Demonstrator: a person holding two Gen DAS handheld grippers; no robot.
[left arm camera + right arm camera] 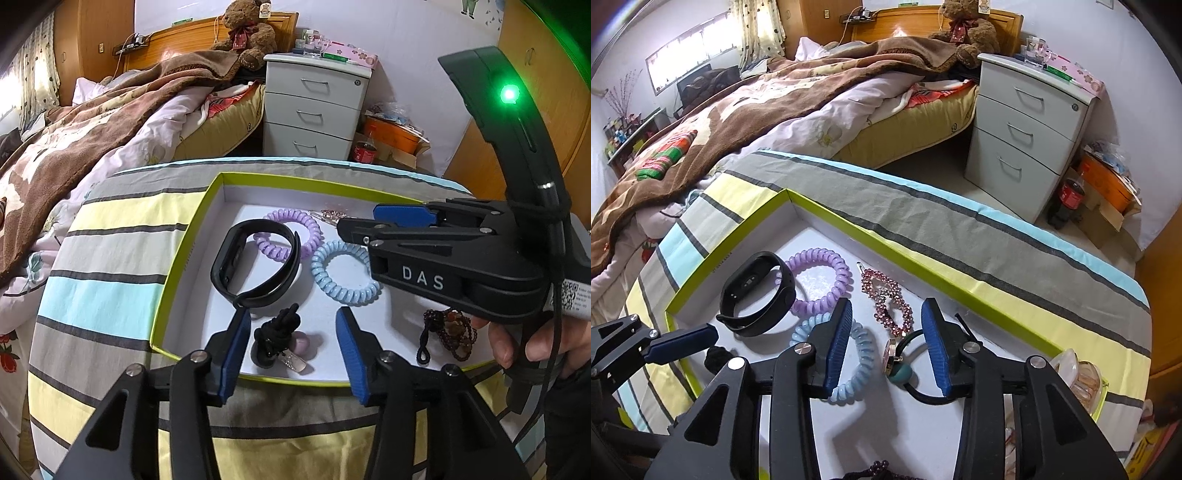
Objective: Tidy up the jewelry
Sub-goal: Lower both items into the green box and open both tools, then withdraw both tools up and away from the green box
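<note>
A shallow box [184,258] with a lime-green rim and white floor lies on a striped cloth. In it are a black fitness band [255,269], a purple spiral hair tie [314,229], a blue spiral tie [347,295], a pink rhinestone clip [890,299] and a dark red bead bracelet [454,332]. My left gripper [293,350] stands open on either side of a black hair tie with a lilac bead [280,343], pads clear of it. My right gripper [886,349] is open over a black tie with a teal bead [899,371], beside the blue spiral tie [864,350].
A translucent pink claw clip [1078,373] sits at the box's right corner. Past the striped table [960,229] are a bed with a brown blanket [775,96], a white three-drawer nightstand [1027,122], a cola bottle [1071,192] and an orange box [1108,184] on the floor.
</note>
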